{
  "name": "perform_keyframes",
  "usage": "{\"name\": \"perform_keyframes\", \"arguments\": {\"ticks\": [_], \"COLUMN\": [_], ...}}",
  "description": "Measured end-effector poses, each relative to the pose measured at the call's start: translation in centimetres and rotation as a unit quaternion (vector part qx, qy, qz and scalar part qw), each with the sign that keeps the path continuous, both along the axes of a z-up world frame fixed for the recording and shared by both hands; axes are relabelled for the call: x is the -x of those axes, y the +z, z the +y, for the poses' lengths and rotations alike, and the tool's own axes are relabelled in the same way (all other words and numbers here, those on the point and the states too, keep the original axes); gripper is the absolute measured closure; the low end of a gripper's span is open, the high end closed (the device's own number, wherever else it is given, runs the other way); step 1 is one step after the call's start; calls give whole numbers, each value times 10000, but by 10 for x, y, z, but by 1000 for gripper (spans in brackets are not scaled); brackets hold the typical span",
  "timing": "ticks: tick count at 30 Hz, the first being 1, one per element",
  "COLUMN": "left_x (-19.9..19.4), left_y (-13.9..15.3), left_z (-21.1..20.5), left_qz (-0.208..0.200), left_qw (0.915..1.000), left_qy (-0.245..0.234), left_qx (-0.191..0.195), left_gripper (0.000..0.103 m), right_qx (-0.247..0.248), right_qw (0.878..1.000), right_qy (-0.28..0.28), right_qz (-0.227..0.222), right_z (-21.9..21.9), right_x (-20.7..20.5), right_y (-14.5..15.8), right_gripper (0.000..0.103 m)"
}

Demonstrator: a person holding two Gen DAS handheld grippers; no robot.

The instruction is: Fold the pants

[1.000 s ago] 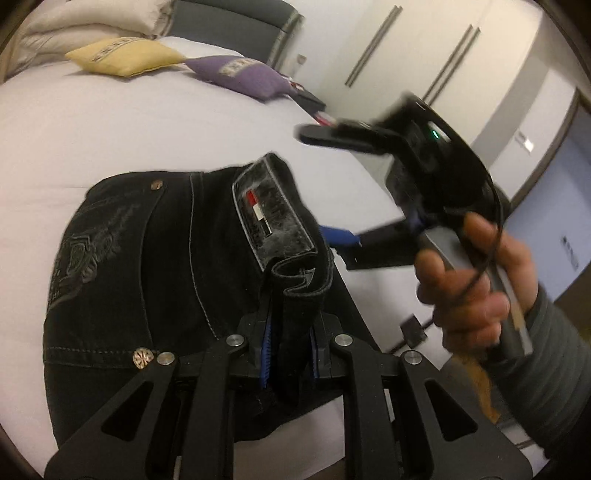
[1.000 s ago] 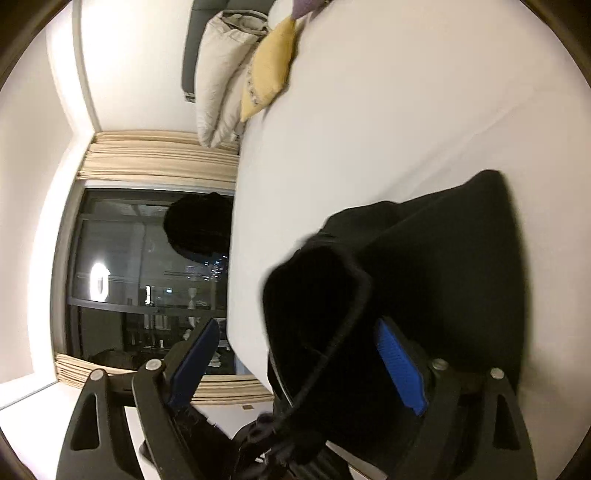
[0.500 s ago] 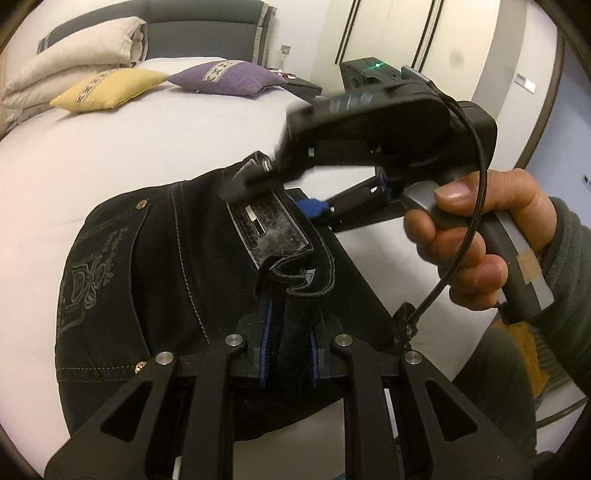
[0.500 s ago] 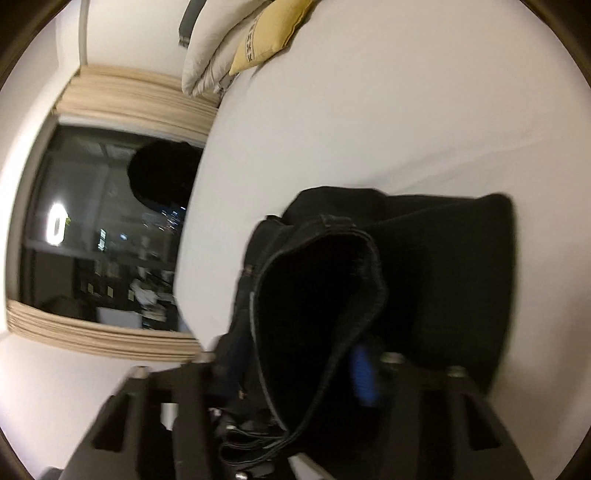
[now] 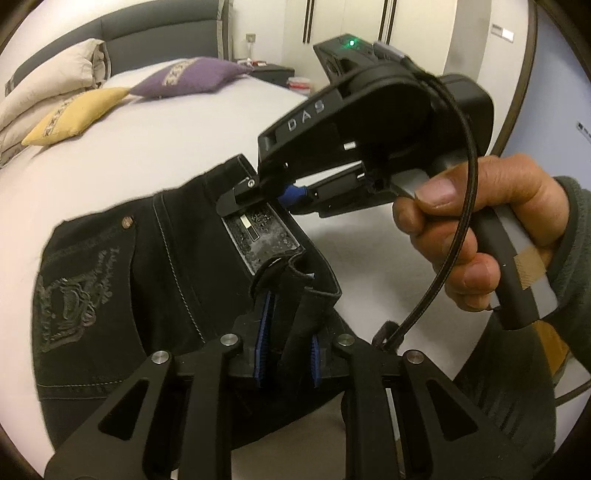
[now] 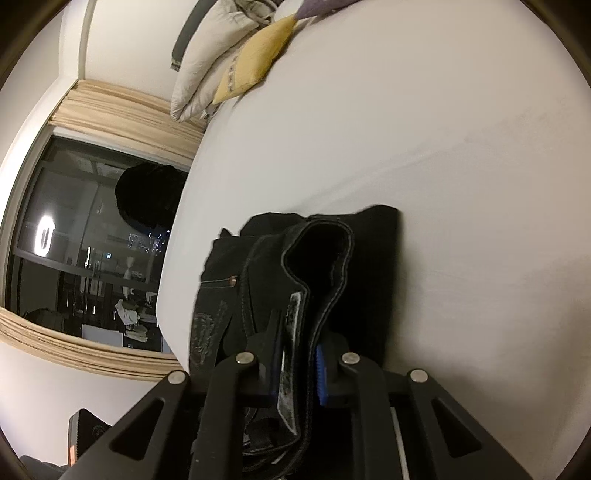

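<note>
Black pants (image 5: 122,280) lie bunched on the white bed (image 5: 155,147), back pocket embroidery and grey waist patch showing. My left gripper (image 5: 290,347) is shut on the waistband near the patch. My right gripper (image 6: 299,365) is shut on the waistband too, its pads pressing the patch edge; it shows in the left wrist view (image 5: 258,192) at the far end of the patch, held by a hand. In the right wrist view the pants (image 6: 332,266) stand up in a fold between the fingers.
A yellow cushion (image 5: 74,114), a purple cushion (image 5: 192,75) and a folded duvet (image 5: 44,85) lie at the headboard. White wardrobes (image 5: 406,22) stand on the right. A dark window (image 6: 74,240) with curtains lies beyond the bed's left edge.
The right gripper came in from the right, swung down over the waistband and closed on it by the patch. The left gripper kept its hold.
</note>
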State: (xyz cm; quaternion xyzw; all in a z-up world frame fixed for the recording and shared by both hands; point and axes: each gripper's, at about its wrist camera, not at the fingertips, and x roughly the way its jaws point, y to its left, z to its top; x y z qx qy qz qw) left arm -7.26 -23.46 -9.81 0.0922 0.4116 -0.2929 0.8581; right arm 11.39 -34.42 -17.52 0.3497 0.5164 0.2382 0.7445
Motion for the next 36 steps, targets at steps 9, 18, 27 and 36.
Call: {"name": "perform_keyframes", "arguments": {"ticks": [9,18,27,36], "left_x": [20,80,31,29], "left_y": [-18,24,39,-5], "left_z": [-11,35,108,92], "left_qz": [131,253,87,378], "left_qw": [9997,9947,9898,9907], "left_qy": [-28,-128,750,879], "left_qx": [217,991,1209,972], "left_gripper": [61,34,34,34], "right_qx": [-314,-434,-1119,-1027], "right_qw": [9989,9923,9924,9908], "right_qy": [-270,-1149,34,-875], "right_qz": [211,-165,-518,98], "right_z": [-20,-67,1,-42], "right_x": [-8,13,-11,8], "right_y": [-32,7,32,-34], "right_gripper": [81,46,42,70]}}
